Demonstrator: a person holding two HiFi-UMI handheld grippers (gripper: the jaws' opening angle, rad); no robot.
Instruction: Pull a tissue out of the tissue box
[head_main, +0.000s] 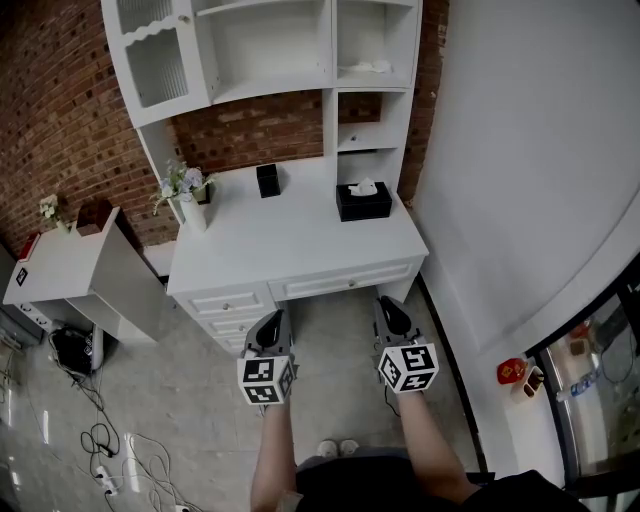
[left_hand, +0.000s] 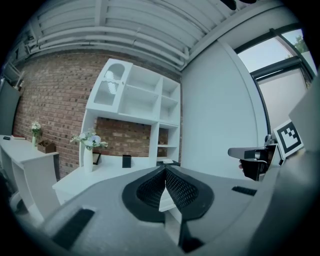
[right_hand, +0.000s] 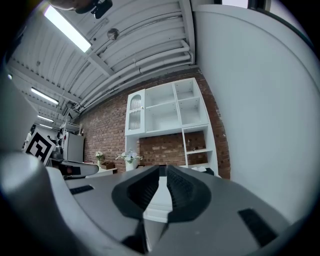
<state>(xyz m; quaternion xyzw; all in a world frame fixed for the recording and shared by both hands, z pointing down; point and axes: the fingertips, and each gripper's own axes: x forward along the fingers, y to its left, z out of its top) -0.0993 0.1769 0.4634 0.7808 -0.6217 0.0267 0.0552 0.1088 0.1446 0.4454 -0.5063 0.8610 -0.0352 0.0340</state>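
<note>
A black tissue box (head_main: 363, 203) stands at the right end of the white desk (head_main: 290, 240), with a white tissue (head_main: 365, 187) sticking up from its top. Both grippers hover over the floor in front of the desk's drawers, well short of the box. My left gripper (head_main: 272, 322) points at the desk with its tips touching and nothing between them (left_hand: 165, 168). My right gripper (head_main: 390, 308) is level beside it, with a thin slit between the tips and nothing in it (right_hand: 163, 168). The box shows small and far in the right gripper view (right_hand: 205, 170).
A vase of flowers (head_main: 190, 200) and a small black object (head_main: 267, 180) stand on the desk, under a white hutch (head_main: 270, 50). A lower white table (head_main: 70, 265) is at the left, cables (head_main: 110, 440) lie on the floor, and a pale wall (head_main: 520, 200) closes the right.
</note>
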